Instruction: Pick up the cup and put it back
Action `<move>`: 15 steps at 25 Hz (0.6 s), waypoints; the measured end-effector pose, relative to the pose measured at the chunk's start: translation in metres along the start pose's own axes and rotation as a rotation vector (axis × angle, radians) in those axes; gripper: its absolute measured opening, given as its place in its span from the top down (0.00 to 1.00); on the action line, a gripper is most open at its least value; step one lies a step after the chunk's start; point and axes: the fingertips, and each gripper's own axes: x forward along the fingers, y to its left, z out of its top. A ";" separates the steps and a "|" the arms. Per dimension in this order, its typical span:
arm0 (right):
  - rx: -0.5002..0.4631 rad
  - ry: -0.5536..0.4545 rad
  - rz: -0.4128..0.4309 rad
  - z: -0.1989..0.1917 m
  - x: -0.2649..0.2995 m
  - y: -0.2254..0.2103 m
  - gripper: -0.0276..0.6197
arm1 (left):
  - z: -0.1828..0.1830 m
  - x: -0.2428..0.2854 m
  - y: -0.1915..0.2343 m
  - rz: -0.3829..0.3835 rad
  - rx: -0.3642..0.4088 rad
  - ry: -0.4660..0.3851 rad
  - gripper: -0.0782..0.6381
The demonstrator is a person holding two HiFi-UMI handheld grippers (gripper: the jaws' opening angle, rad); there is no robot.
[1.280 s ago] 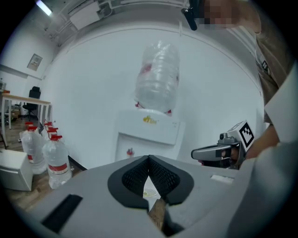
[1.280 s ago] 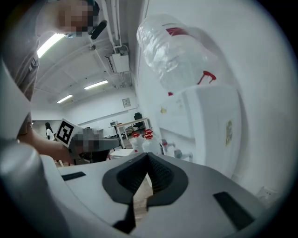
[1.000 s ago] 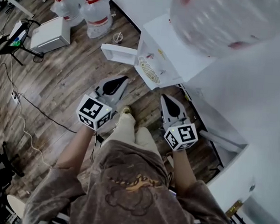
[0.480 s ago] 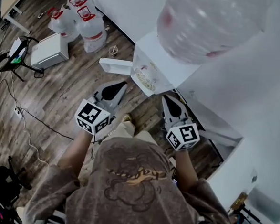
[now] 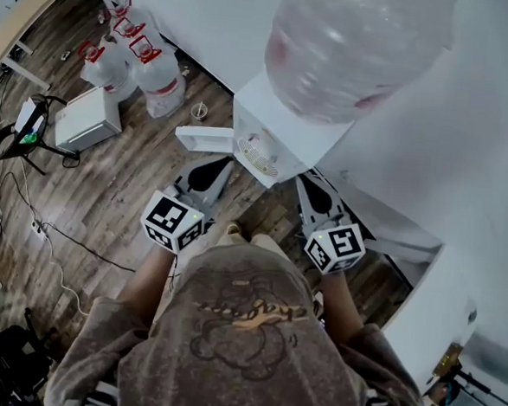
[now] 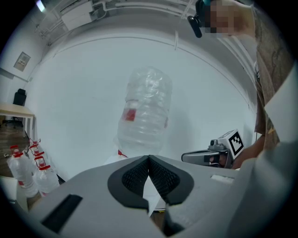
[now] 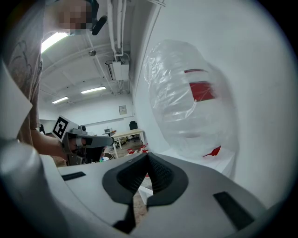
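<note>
I stand facing a white water dispenser [image 5: 277, 126] with a big clear bottle [image 5: 352, 40] upside down on top. A white ledge [image 5: 205, 138] sticks out from its left side. My left gripper [image 5: 211, 167] points at the dispenser just below that ledge, jaws shut with nothing between them [image 6: 149, 160]. My right gripper [image 5: 312, 184] is held level with it on the right, also shut and empty [image 7: 148, 159]. No cup shows plainly in any view. A small round object [image 5: 198, 110] lies on the floor beside the dispenser; I cannot tell what it is.
Spare water bottles with red handles [image 5: 130, 46] stand on the wooden floor at the back left. Near them are a white box [image 5: 86, 117], a black stand [image 5: 16, 138] and cables [image 5: 53, 227]. A white cabinet [image 5: 421, 296] stands at my right.
Both grippers have drawn a little closer to the dispenser, and my head has shifted so the bottle sits more centrally. Both jaws stay shut.
</note>
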 end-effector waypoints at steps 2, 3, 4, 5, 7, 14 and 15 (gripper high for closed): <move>-0.006 -0.004 -0.004 0.002 -0.004 -0.005 0.95 | 0.004 0.004 -0.005 -0.005 0.002 -0.002 0.89; -0.009 -0.007 -0.006 0.002 -0.006 -0.007 0.95 | 0.006 0.005 -0.007 -0.004 0.005 -0.006 0.89; -0.010 -0.011 -0.008 0.003 -0.008 -0.010 0.95 | 0.008 0.005 -0.009 -0.003 0.007 -0.012 0.89; -0.008 -0.015 -0.012 0.004 -0.010 -0.012 0.95 | 0.011 0.005 -0.012 -0.001 0.007 -0.017 0.89; 0.000 -0.017 -0.021 0.009 -0.014 -0.013 0.95 | 0.014 0.004 -0.015 0.004 0.005 -0.023 0.89; -0.044 -0.021 -0.035 0.015 -0.019 -0.017 0.95 | 0.010 0.006 -0.026 0.000 0.020 -0.027 0.89; -0.050 -0.021 -0.040 0.015 -0.020 -0.019 0.95 | 0.008 0.007 -0.027 0.000 0.018 -0.028 0.89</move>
